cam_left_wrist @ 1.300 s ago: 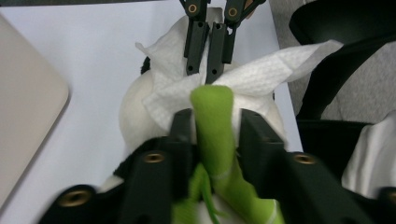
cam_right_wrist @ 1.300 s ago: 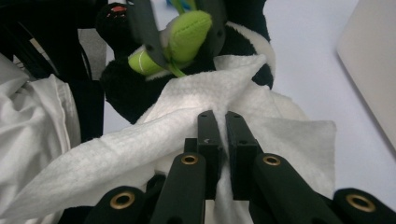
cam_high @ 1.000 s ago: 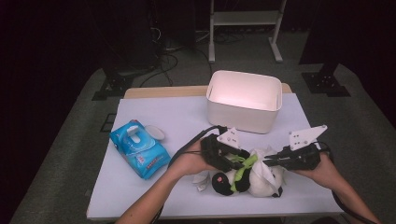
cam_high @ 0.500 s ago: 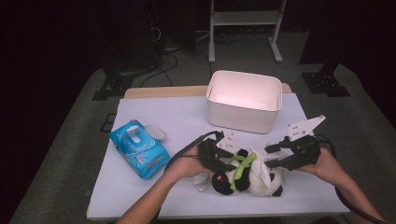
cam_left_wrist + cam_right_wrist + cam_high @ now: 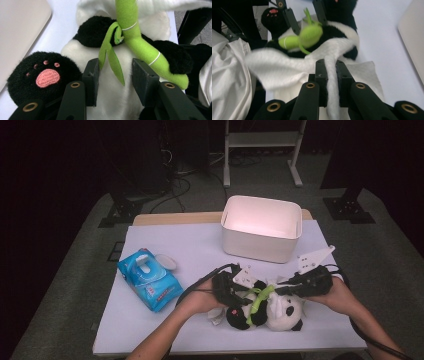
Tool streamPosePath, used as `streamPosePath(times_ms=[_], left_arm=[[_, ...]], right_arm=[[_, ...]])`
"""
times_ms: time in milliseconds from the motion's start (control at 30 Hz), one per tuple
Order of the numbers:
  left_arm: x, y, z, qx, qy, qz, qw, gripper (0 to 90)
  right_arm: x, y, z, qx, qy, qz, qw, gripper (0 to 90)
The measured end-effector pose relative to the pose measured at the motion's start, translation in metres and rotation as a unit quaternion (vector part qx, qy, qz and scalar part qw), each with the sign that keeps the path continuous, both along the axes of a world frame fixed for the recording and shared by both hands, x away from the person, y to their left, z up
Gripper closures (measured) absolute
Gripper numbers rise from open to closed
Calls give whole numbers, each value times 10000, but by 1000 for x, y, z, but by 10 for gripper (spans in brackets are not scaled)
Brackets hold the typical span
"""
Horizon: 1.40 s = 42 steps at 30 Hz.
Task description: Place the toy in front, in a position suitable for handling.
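Both grippers at the panda plush toy, lower centre of the high view.

Left of frame, a blue wipes pack (image 5: 149,279) lies on the table (image 5: 190,245). The left gripper (image 5: 231,290) holds its jaws partly spread, pressed around the panda plush toy's (image 5: 272,310) white belly beside the green bamboo stalk (image 5: 140,42). The right gripper (image 5: 300,285) has just been closing; its jaws now pinch a white cloth (image 5: 332,70) draped on the toy. The white bin (image 5: 262,227) stands upper centre-right.
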<state>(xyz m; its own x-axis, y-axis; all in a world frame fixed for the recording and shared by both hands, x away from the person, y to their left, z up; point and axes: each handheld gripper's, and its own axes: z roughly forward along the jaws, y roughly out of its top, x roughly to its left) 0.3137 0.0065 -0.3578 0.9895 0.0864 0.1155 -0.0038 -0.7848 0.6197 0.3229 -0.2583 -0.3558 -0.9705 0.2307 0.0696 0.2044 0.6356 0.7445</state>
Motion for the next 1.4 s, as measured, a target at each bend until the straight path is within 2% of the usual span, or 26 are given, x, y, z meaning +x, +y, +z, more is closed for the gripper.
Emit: streamPosePath(times_ms=[67, 167, 200, 233, 333, 500, 533, 633, 667, 800, 900, 1100, 1133, 1167, 1200, 1300, 1333, 1367, 1400], left_arm=[[1, 1, 0, -4, 30, 11, 10000, 577], [1, 2, -1, -51, 61, 9, 10000, 577], [1, 3, -1, -60, 67, 1, 10000, 577], [1, 2, -2, -48, 75, -23, 10000, 577], [1, 1, -2, -45, 93, -8, 9999, 577], [0, -1, 0, 86, 53, -90, 9999, 582], [-2, -1, 0, 103, 55, -116, 9999, 582], [-4, 0, 0, 101, 33, -136, 9999, 582], [-5, 1, 0, 94, 30, -132, 9999, 582], [-6, 2, -1, 51, 15, -141, 9999, 582], [-6, 3, -1, 38, 22, -147, 9999, 587], [-6, 3, -1, 40, 28, -134, 9999, 588], [-6, 3, -2, 27, 40, -127, 9999, 588], [-6, 3, -2, 19, 49, -124, 9999, 588], [-6, 3, -2, 13, 56, -130, 9999, 588], [-5, 3, -2, -8, 77, -124, 9999, 588], [-5, 3, -2, -8, 77, -124, 9999, 588], [-5, 3, -2, 1, 74, -123, 9999, 588], [-4, 3, -2, 25, 68, -138, 9999, 588]], right_arm=[[-1, -5, 0, -6, 15, -40, 10000, 823], [-3, -24, -5, -192, 39, -325, 9993, 827], [-3, -29, -8, -217, 109, -374, 9990, 827], [-3, -42, -15, -216, 199, -525, 9982, 827], [-3, -48, -18, -170, 249, -590, 9978, 827], [1, -36, -13, -126, 148, -482, 9986, 827], [5, -25, -9, -155, 59, -400, 9991, 828], [9, -17, -6, -72, 59, -298, 9995, 828], [13, -5, -4, -107, -21, -161, 9998, 828], [16, 6, -2, -121, -63, -89, 9999, 828], [18, 4, -2, -130, -70, -89, 9999, 828], [14, -18, -9, -79, -7, -386, 9992, 829], [11, -31, -15, -45, 71, -532, 9985, 829], [11, -31, -15, -45, 71, -532, 9985, 829], [9, -43, -22, -16, 130, -677, 9976, 829], [5, -59, -33, -8, 212, -879, 9959, 829], [5, -59, -33, -8, 212, -879, 9959, 829], [3, -69, -42, -37, 305, -1001, 9945, 829], [3, -71, -45, -14, 332, -1021, 9942, 829]])
